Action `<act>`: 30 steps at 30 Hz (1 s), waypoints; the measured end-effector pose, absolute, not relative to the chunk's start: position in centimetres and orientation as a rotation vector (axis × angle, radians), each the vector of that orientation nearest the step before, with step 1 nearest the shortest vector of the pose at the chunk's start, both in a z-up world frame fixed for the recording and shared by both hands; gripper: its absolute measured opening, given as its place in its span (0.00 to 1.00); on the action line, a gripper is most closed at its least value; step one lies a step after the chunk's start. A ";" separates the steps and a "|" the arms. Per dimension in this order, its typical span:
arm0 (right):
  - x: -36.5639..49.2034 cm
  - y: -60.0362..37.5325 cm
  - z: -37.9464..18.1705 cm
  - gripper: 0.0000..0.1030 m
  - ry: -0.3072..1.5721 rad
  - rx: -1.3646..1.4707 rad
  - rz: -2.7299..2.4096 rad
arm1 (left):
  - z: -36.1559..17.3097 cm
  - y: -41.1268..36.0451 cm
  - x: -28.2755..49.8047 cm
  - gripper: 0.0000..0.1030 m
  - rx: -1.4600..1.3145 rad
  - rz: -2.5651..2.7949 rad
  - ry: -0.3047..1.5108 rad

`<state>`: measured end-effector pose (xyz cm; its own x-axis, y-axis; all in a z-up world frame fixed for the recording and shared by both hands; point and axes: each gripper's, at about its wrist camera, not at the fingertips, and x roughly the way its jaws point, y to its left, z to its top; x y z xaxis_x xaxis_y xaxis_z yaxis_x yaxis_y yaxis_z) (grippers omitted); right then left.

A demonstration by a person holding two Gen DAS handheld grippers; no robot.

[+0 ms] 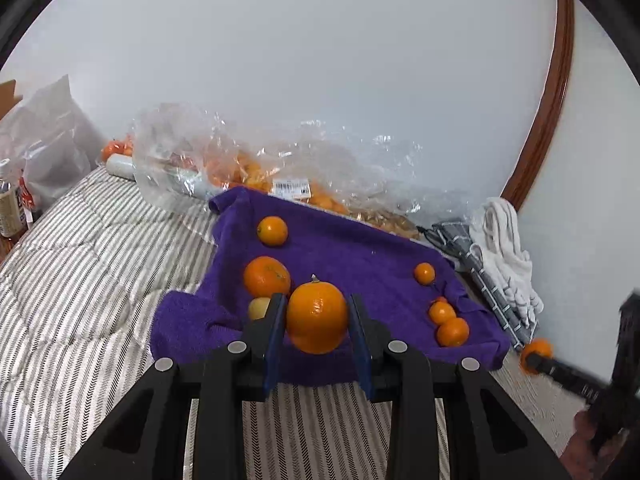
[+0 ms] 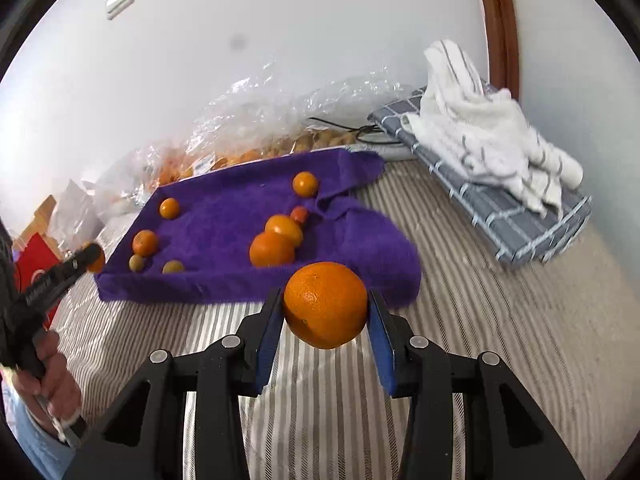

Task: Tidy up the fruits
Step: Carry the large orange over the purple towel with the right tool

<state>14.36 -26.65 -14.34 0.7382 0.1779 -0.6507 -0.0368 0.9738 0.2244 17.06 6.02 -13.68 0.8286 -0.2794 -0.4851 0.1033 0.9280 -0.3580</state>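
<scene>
A purple towel (image 1: 360, 248) lies spread on a striped bedcover, with several oranges on it: two at its left (image 1: 272, 231) (image 1: 267, 276), a yellowish fruit (image 1: 258, 307), and small ones at its right (image 1: 452, 331). My left gripper (image 1: 316, 304) is shut on an orange (image 1: 317, 320), held above the towel's near edge. In the right wrist view my right gripper (image 2: 325, 300) is shut on a large orange (image 2: 325, 312), raised over the bedcover just short of the purple towel (image 2: 240, 200). The left gripper (image 2: 90, 258) shows at the towel's left corner.
Crinkled clear plastic bags of fruit (image 1: 256, 168) lie behind the towel against the white wall. A grey checked cloth (image 2: 520, 216) with a white towel (image 2: 480, 140) on it sits to the right. A bottle (image 1: 10, 208) stands far left. A hand (image 2: 48, 380) holds the left gripper.
</scene>
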 end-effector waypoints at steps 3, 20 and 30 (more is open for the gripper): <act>15.2 -26.3 -12.9 0.40 0.717 0.193 0.110 | -13.6 5.9 16.9 0.29 -0.315 -0.204 0.552; 21.4 -22.4 -8.1 0.40 0.675 0.136 0.143 | -7.9 6.8 20.4 0.29 -0.224 -0.118 0.563; 25.4 -21.3 -7.7 0.40 0.677 0.123 0.150 | -7.3 7.2 24.4 0.29 -0.202 -0.096 0.589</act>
<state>25.36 -21.27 -7.73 0.7692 0.1778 -0.6138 -0.0981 0.9820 0.1616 24.42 7.20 -7.28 0.8276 -0.1477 -0.5415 0.0327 0.9758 -0.2162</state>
